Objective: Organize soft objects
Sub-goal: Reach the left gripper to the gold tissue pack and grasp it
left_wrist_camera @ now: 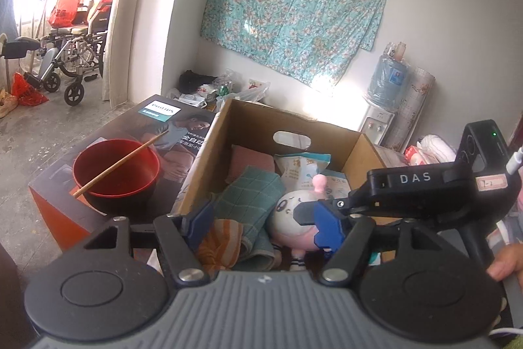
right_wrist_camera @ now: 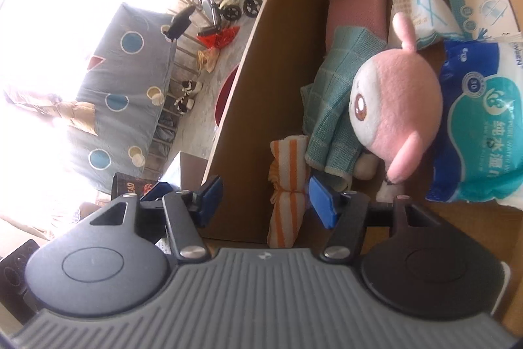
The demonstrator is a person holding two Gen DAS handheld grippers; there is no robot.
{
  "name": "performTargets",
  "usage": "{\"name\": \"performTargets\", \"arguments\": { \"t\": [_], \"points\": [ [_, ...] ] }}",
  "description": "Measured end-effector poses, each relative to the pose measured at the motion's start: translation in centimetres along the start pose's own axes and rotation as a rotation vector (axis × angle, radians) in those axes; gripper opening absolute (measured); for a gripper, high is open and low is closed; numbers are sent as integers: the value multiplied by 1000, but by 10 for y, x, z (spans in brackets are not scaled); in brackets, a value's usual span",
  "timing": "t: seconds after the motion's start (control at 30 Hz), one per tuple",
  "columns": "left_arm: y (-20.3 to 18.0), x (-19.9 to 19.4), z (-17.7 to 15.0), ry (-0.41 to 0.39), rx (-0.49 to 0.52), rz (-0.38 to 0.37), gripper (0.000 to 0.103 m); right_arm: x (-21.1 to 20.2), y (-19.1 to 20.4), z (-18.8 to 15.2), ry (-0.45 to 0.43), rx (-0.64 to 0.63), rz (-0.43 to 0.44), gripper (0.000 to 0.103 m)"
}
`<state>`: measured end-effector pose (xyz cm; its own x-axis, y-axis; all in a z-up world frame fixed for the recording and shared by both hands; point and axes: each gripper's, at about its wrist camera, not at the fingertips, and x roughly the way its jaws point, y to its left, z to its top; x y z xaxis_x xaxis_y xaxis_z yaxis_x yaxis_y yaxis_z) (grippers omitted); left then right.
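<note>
Cluttered room; cardboard box (right_wrist_camera: 261, 61) holds towels and a pink plush toy (right_wrist_camera: 397, 107). Both grippers, left gripper (left_wrist_camera: 261, 223) and right gripper (right_wrist_camera: 266, 197), gape empty near its front edge; the striped rolled towel (right_wrist_camera: 287, 185) between the right pads may snag.

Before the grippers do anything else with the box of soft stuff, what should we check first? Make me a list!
1. Right gripper open: ok, its fingers stand apart.
2. Right gripper empty: ok, the orange striped towel sits between the fingers but nothing squeezes it.
3. Left gripper open and empty: ok.
4. Soft things inside the cardboard box: ok; pink plush toy, green cloth and towel are all in.
5. Wet wipes pack inside the box: ok.
6. Room left at the box bottom: cannot tell, the things cover it.
</note>
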<state>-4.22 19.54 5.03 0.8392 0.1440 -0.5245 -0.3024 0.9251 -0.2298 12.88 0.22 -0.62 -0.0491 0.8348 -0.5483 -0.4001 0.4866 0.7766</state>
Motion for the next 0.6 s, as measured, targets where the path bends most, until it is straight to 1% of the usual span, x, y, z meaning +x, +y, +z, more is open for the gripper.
{"name": "performTargets", "arguments": {
  "t": [0.1,0.23,0.4,0.5,0.6],
  "points": [
    [-25,7,-1,12,35,-73,70,-43,-8,-11,-105,-10,1,61],
    [-65,15,-7,16,94,-178,73,-109,-25,-36,-271,-19,-53,64],
    [-129,28,-23,54,196,-324,73,-183,-52,-74,-458,19,-172,65],
    [-160,36,-34,79,239,-386,73,-225,-77,-103,-563,64,-260,66],
    [-185,46,-47,107,272,-423,73,-252,-101,-129,-633,116,-348,67]
  ]
}}
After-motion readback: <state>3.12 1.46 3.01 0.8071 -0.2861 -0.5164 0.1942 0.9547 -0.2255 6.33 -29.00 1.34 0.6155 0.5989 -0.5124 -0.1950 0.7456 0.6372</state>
